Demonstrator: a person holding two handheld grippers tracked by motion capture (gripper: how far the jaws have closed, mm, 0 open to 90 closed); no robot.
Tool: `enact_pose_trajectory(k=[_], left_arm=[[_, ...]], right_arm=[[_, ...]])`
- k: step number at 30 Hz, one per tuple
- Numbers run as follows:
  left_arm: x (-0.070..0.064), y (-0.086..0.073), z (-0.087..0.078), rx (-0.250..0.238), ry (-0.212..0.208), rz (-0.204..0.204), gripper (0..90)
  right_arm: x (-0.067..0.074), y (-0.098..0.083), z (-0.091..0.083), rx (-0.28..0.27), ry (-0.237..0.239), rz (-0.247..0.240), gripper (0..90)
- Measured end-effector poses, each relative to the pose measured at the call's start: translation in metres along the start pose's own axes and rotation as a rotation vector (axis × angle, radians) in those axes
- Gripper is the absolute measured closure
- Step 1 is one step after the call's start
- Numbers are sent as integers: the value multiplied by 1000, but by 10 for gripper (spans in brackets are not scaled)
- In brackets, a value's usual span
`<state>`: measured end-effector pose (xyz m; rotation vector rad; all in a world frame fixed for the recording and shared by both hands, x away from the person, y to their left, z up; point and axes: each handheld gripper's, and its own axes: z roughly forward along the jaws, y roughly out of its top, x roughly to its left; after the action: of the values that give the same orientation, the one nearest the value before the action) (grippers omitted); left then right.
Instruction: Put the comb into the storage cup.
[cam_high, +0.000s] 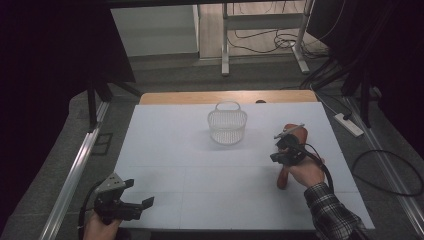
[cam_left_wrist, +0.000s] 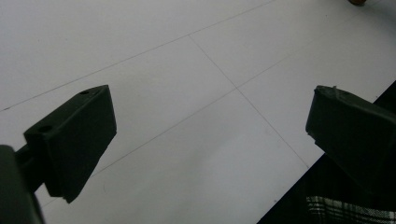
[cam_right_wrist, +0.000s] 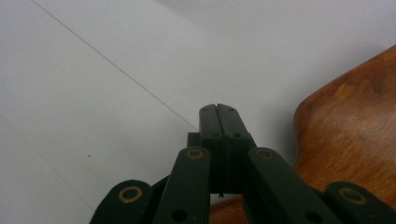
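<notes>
The left gripper (cam_high: 134, 200) is sitting low on the smooth white table (cam_high: 200, 185), jaws wide apart. A round see-through basket (cam_high: 227, 126) is standing mid-table. The right gripper (cam_right_wrist: 218, 112) is pressing its jaws together beside a rough brown wooden thing (cam_right_wrist: 355, 140).

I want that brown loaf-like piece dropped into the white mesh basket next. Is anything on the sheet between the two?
Nothing visible. The brown elongated piece lies beside the shut right claw; the white wire-mesh basket stands apart farther back, with bare white sheet between them. The open left claw sits at the near-left corner.
</notes>
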<state>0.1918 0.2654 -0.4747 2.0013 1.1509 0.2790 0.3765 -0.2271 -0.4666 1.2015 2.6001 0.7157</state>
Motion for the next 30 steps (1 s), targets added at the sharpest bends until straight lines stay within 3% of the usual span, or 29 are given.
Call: enact_pose_trajectory(k=[10,30], left_arm=[[0,0,0,-1,1,2,26],[0,0,0,-3,-2,4,27]], right_arm=[[-2,-7,15,56,-7,8,895],[-4,-23,21,125,8,25,895]])
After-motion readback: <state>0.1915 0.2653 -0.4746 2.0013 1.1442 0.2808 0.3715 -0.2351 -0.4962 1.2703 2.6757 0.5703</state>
